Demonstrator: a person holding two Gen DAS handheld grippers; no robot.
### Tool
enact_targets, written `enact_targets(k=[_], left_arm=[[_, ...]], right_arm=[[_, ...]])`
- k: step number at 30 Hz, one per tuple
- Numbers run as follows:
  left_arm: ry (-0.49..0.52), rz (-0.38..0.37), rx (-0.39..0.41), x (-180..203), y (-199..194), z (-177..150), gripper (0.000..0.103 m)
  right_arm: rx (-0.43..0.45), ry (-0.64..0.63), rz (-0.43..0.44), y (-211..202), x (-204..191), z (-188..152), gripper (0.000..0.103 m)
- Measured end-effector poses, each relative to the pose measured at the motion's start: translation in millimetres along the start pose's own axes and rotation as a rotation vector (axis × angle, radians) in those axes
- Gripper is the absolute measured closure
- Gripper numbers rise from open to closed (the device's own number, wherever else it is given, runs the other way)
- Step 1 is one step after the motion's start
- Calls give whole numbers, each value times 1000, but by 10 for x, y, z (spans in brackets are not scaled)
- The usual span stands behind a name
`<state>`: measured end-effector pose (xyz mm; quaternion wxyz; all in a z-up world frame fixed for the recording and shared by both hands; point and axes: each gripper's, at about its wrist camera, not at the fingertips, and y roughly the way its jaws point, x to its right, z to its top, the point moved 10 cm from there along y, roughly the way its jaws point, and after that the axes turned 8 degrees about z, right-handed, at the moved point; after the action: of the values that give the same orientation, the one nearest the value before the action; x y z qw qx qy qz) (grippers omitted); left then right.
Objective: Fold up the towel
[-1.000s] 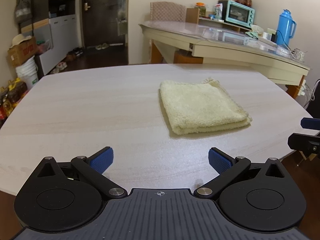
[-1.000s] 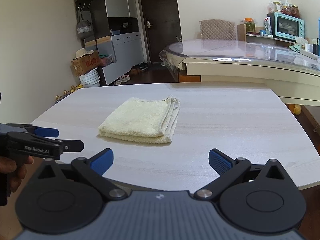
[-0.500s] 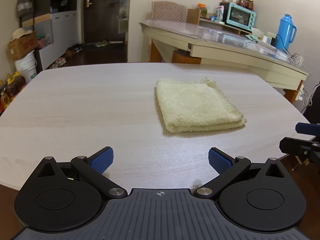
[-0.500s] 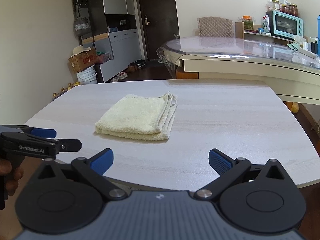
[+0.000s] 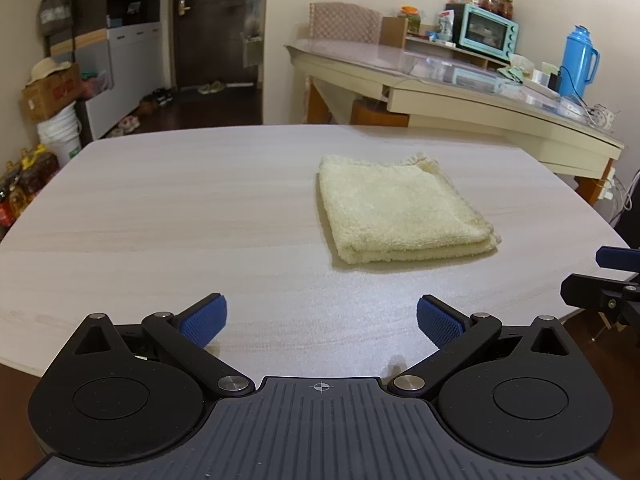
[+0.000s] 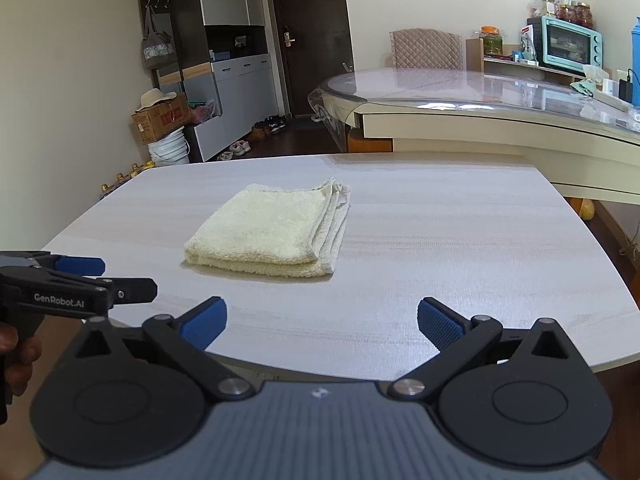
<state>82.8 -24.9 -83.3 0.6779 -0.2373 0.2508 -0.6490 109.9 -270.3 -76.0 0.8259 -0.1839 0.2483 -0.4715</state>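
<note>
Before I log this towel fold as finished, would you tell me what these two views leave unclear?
- Towel underside and inner layers: hidden by its own top fold, both views.
- Right tool: cut off by the left wrist view's edge.
- Hand on the left tool: cropped at the right wrist view's edge.
- Jar labels: too small.

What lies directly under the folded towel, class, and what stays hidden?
The towel lies flat on the pale wooden table, stacked in layers. The tabletop patch beneath it, and anything between the layers, is covered.
</note>
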Motion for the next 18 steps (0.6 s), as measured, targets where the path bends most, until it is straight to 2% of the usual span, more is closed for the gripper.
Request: enact_targets(k=[5, 18], left_arm=[[0, 27, -11, -15, 26, -26, 0], [2, 19, 1, -1, 9, -25, 0]], right_arm=[[-2, 3, -4, -1, 1, -9, 0], [3, 2, -8, -2, 0, 24, 0]])
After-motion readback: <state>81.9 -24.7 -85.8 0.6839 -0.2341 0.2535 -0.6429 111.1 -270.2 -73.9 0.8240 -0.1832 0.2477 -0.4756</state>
